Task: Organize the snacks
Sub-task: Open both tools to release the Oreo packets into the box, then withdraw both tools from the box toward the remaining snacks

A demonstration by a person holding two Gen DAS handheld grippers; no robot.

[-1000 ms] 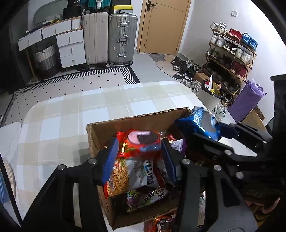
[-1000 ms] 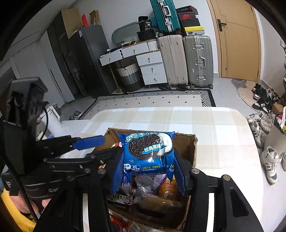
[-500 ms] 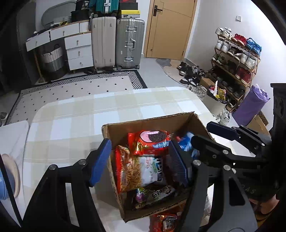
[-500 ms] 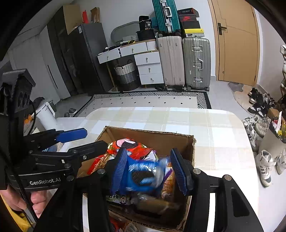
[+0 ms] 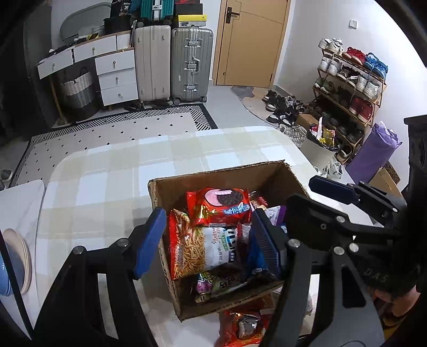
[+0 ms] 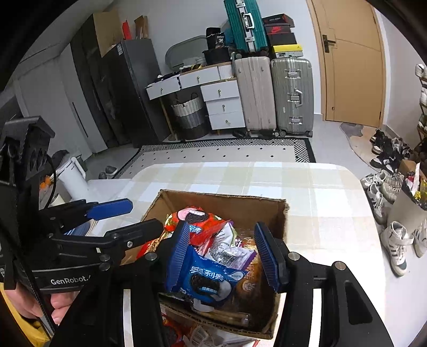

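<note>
Box (image 5: 226, 176) is pretty full now, both claws (left (image 5: 208, 240), right (image 6: 225, 253)) hang open and empty, one red packet (image 5: 240, 325) left outside at 6 o'clock.

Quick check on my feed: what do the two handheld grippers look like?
Both are black skeletal frames with silver bolts and ribbed blue pads on the jaws. The left gripper carries white "GenRobot" lettering and a black cable; the right gripper looks the same build.

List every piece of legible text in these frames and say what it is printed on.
"GenRobot.A", cut off: side of the black left gripper.
"36": black box on the white drawer unit.
Chinese lettering, not legible to me: blue Oreo cookie packet, red snack packets, noodle-snack bag.
Shoe-box labels: too small.
</note>
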